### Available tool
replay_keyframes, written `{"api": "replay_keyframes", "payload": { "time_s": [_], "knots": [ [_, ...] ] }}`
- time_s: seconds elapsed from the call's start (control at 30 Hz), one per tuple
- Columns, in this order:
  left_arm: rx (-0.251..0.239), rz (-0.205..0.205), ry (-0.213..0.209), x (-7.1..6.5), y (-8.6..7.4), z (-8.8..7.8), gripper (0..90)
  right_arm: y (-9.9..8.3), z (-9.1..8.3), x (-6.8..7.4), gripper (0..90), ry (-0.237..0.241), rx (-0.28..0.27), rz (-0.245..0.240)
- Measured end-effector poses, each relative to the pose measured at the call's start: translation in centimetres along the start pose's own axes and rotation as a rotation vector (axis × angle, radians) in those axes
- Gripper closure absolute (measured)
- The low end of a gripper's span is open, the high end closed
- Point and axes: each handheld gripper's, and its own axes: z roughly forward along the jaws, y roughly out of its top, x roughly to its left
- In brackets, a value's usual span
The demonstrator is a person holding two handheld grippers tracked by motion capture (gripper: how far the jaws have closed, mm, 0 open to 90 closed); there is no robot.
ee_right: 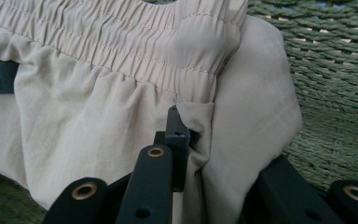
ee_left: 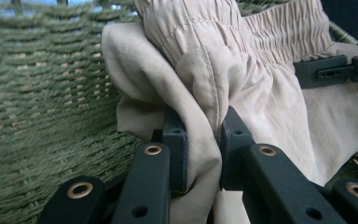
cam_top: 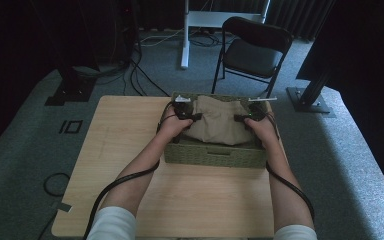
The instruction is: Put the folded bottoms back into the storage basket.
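On the light wooden table (cam_top: pixel 130 150), seen from above, a green woven basket (cam_top: pixel 210 156) is set toward the far edge, and a beige garment (cam_top: pixel 215 122) is held inside it. At the left end of the basket, the left gripper (cam_top: pixel 196 117) is clenched on a fold of the garment; in the left gripper view the cloth (ee_left: pixel 205 93) is pinched between the two black jaws, with the gathered elastic waistband (ee_left: pixel 279 28) just above and the basket's woven wall (ee_left: pixel 42 93) beside it. At the right end, the right gripper (cam_top: pixel 238 118) is likewise clamped on the fabric; in the right gripper view the cloth (ee_right: pixel 121 107) is gripped at a seam below the waistband, the far jaw being covered by fabric. No brand, label or legible writing can be made out on the garment or basket. Behind the table a black folding chair (cam_top: pixel 252 52) is seen on the grey carpet.
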Motion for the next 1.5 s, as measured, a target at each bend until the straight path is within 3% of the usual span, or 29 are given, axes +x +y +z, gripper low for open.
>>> {"api": "replay_keyframes", "payload": {
  "time_s": [0.1,0.27,0.47,0.9,1.0,1.17,1.27,1.4,1.5],
  "knots": [
    [0.017,0.003,0.020,0.0,-0.3,0.5,78.0,-0.1,0.7,0.0,77.9,-0.020,0.021,-0.018],
    [0.055,0.000,0.044,0.0,-0.9,1.5,78.0,-0.7,1.8,-0.5,77.8,-0.023,0.060,0.010],
    [0.089,-0.006,0.068,-0.1,-1.5,2.4,77.8,-1.3,3.0,-0.6,77.5,-0.061,0.110,0.015],
    [0.176,-0.011,0.127,0.1,-2.1,3.3,74.1,-1.5,4.4,-0.4,75.5,-0.102,0.190,-0.017],
    [0.187,-0.008,0.139,0.1,-2.2,3.5,73.2,-1.6,4.4,-0.5,73.8,-0.108,0.202,0.000],
    [0.196,-0.014,0.146,0.1,-2.5,3.6,64.5,-1.7,4.6,-0.5,62.8,-0.142,0.208,-0.004],
    [0.193,-0.005,0.151,0.3,-2.7,3.8,52.3,-1.7,4.6,-0.5,57.0,-0.170,0.201,-0.026],
    [0.123,0.028,0.182,0.4,-2.4,3.5,33.7,-1.6,4.4,-0.4,47.3,-0.193,0.183,-0.035],
    [0.094,0.050,0.189,0.4,-2.2,3.4,27.6,-1.4,4.2,-0.3,39.6,-0.227,0.164,-0.047]
  ]
}}
